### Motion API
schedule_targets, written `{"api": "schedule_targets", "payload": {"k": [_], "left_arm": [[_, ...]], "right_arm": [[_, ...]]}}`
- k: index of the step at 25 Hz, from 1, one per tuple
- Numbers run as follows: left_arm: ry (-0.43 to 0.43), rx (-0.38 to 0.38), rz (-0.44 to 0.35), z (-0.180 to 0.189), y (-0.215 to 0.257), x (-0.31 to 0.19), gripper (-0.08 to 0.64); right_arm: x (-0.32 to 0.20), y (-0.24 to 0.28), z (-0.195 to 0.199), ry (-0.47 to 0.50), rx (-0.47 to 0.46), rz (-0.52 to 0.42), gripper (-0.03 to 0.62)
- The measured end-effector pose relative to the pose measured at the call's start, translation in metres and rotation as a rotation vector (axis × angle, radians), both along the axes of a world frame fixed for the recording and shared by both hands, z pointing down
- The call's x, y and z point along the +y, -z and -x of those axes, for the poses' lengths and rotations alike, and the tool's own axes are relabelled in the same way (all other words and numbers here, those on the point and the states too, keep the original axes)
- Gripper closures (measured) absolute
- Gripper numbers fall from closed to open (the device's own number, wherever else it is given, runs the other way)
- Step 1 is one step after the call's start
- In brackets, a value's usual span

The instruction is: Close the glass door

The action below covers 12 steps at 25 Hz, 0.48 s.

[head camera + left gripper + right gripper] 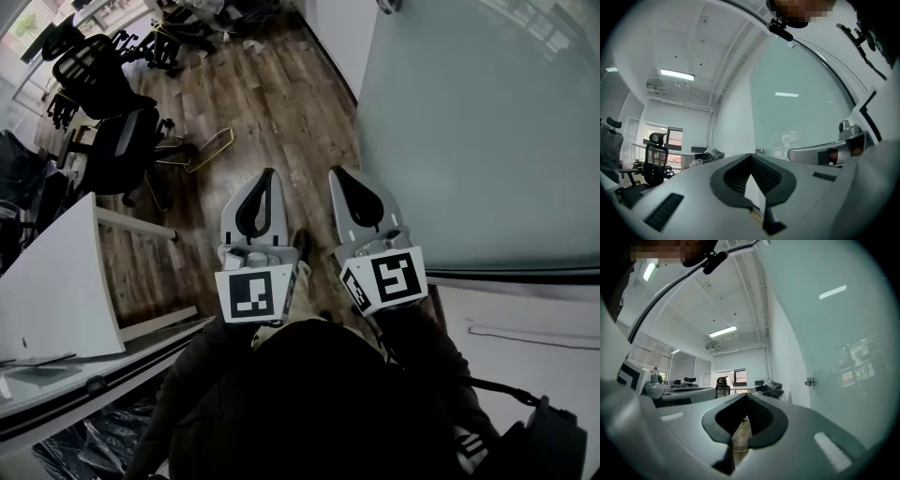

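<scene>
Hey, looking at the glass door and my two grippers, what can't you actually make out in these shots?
- Head view: the far end of the glass door is cut off by the picture's top edge, and its frosted pane hides whatever is behind it.
- Right gripper view: the metal fitting at the glass's edge is too small to tell handle from lock.
- Head view: the left gripper and right gripper, both closed and empty, hide part of the wooden floor.

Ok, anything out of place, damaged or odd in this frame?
One thing: a yellow wire frame lies loose on the wooden floor beside the black office chair, as if dropped there. The frosted glass door looks intact, and nothing appears spilled.
</scene>
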State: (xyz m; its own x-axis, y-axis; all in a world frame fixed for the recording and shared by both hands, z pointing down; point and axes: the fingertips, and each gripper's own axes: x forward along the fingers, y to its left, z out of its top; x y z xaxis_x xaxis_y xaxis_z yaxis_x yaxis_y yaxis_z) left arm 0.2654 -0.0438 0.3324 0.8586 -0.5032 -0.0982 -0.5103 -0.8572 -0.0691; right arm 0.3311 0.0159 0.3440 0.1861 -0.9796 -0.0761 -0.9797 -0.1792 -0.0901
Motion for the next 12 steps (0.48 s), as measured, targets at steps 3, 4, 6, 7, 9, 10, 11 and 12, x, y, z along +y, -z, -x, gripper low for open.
{"api": "schedule_targets", "payload": {"k": [3,4,6,7,9,10,11,12], "left_arm": [[-0.040,-0.014,-0.003,-0.046,-0.009,-0.058,0.563],[-0.048,-0.012,0.000,-0.062,-0.011,-0.079,0.563],[-0.063,-0.008,0.003,-0.092,-0.008,-0.120,0.563],[-0.069,-0.007,0.007,-0.105,-0.006,-0.139,0.563],[-0.081,-0.007,0.014,-0.130,0.000,-0.177,0.563],[-0.087,-0.007,0.016,-0.142,0.003,-0.194,0.563],[-0.093,-0.006,0.020,-0.155,0.006,-0.209,0.563],[-0.101,-0.006,0.023,-0.168,0.007,-0.221,0.563]], "right_arm": [[-0.061,-0.005,-0.045,-0.019,0.006,0.010,0.591],[-0.083,-0.006,-0.060,-0.021,0.007,0.012,0.591],[-0.128,-0.004,-0.085,-0.018,0.008,0.016,0.591],[-0.149,-0.001,-0.097,-0.018,0.010,0.019,0.591],[-0.186,0.006,-0.118,-0.028,0.016,0.025,0.591],[-0.202,0.010,-0.131,-0.037,0.019,0.027,0.591],[-0.215,0.014,-0.145,-0.048,0.022,0.029,0.591],[-0.226,0.016,-0.160,-0.061,0.024,0.030,0.591]]}}
